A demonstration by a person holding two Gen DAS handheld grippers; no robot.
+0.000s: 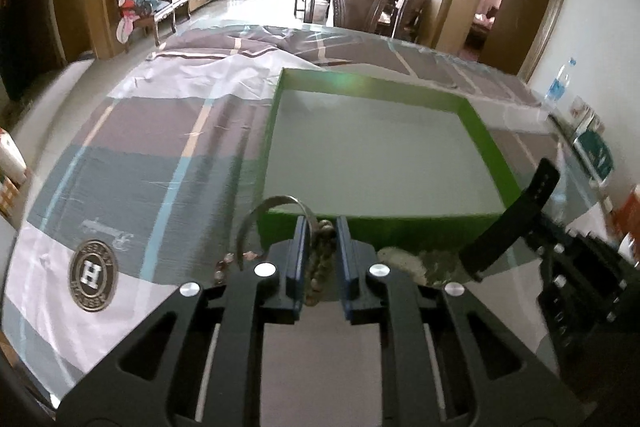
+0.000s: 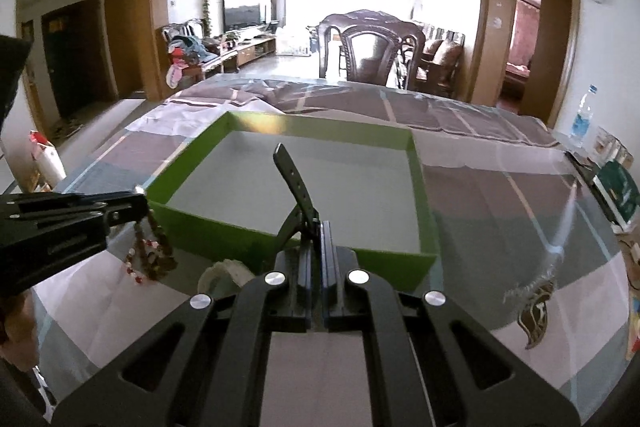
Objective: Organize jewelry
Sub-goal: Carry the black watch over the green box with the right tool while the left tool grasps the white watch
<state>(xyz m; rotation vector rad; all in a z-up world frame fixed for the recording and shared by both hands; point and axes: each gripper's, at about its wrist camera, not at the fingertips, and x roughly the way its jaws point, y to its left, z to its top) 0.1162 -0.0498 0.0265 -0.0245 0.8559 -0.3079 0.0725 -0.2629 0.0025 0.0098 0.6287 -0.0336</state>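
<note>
Two grippers, near side of table. Left gripper [image 1: 323, 227]: jaws clamped on a brown beaded bracelet [image 1: 320, 259] that hangs below them, just short of the green tray [image 1: 492, 143]. Right gripper [image 2: 319, 227]: jaws pressed together on a black watch strap [image 2: 294, 179], raised over the tray's near wall. One white bracelet [image 2: 228, 273] lies beside that wall. Beyond: patterned tablecloth [image 1: 160, 155], dark wooden chair [image 2: 370, 55].

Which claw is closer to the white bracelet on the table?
Hard to call; perhaps the right. The white bracelet lies just left of the right claw, and just right of the left claw.
</note>
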